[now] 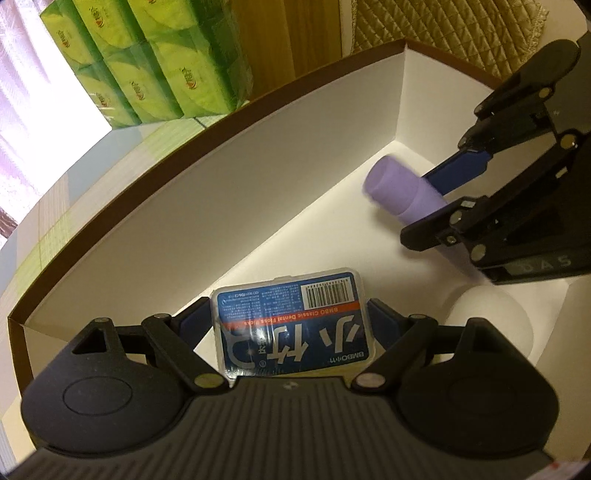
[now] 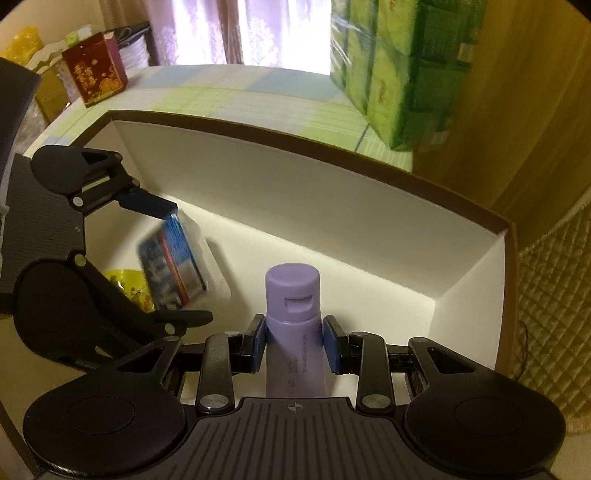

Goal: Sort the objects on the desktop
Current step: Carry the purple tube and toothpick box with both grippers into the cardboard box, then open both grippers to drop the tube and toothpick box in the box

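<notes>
Both grippers are inside a white box with a brown rim. My left gripper is shut on a blue dental floss pick case, held above the box floor; the case shows blurred in the right wrist view. My right gripper is shut on a purple tube with a cap, cap pointing toward the box's far wall. The tube and right gripper also show in the left wrist view, near the box's far corner.
A stack of green tissue packs stands on the checked tablecloth behind the box. A yellow packet lies in the box under the left gripper. A red box stands far left. A quilted gold cushion lies beyond the corner.
</notes>
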Available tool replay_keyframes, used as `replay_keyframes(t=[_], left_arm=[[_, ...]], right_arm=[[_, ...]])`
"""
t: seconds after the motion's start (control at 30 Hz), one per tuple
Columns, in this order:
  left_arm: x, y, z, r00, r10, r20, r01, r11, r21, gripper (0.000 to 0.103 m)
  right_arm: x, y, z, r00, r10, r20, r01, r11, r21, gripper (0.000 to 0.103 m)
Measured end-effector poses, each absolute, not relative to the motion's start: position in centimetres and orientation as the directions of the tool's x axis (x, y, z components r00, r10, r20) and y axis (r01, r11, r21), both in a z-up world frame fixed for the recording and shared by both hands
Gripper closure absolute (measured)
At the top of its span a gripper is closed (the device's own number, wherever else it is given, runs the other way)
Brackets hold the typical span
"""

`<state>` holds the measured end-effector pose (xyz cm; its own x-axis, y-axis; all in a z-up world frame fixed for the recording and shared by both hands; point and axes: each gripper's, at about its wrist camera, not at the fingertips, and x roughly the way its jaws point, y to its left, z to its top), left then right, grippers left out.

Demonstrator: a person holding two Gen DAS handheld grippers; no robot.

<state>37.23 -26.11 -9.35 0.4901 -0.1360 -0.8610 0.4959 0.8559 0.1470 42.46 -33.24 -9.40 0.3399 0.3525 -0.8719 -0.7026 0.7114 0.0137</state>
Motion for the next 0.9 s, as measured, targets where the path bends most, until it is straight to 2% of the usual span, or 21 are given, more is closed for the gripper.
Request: replay_keyframes(t=[0.03,0.07,0.1,0.17,0.33,0.53,0.63,0.7,0.77,0.9], left_arm=[[37.2,-26.1,-9.3,0.493,-0.136,-0.859,0.492,0.858,0.147,0.016],[37.2,-26.0,-9.3,0.494,-0.14,-0.858,0.491,0.859,0.143,0.015],[37.2,-25.9,-9.2,0.493,-0.143,-0.858,0.49,0.86,0.139,0.013],[37.1,-26.0,-8.9,0.498,-0.137,-0.856,0.49,0.859,0.147,0.01],[36.4,-26.2,-8.2,0.505,-0.144,-0.851,0.5,0.852,0.153,0.01],[36.1,-26.2,-7.7,0.507,-0.137,-0.851,0.503,0.849,0.163,0.009],[35.6,-26.2,-7.3,0.512,-0.129,-0.849,0.503,0.847,0.174,0.009],[35.2,-26.2,-7.0,0.517,-0.121,-0.848,0.501,0.845,0.185,0.008],[34.8,-26.0,-6.5,0.523,-0.118,-0.844,0.497,0.847,0.19,0.007],[33.7,-25.7,-5.4,0.532,-0.121,-0.838,0.484,0.855,0.184,0.003]], right_arm=[[42.4,-33.2,-9.3,0.331,0.363,-0.871,-0.711,0.703,0.022,0.073],[42.3,-33.1,-9.3,0.333,0.367,-0.869,-0.715,0.699,0.022,0.068],[42.2,-33.1,-9.2,0.342,0.364,-0.866,-0.714,0.7,0.013,0.054],[41.9,-33.1,-8.9,0.359,0.368,-0.858,-0.714,0.7,0.001,0.04],[41.4,-33.4,-8.4,0.351,0.384,-0.854,-0.718,0.696,0.018,0.038],[40.4,-33.9,-7.7,0.357,0.393,-0.848,-0.718,0.696,0.02,0.029],[39.7,-34.4,-7.0,0.374,0.399,-0.837,-0.71,0.704,0.019,0.02],[39.1,-34.8,-6.6,0.379,0.406,-0.831,-0.705,0.708,0.024,0.01],[38.4,-35.0,-6.1,0.386,0.414,-0.824,-0.705,0.709,0.026,0.004],[36.7,-35.2,-5.3,0.407,0.41,-0.817,-0.714,0.7,-0.005,0.002]])
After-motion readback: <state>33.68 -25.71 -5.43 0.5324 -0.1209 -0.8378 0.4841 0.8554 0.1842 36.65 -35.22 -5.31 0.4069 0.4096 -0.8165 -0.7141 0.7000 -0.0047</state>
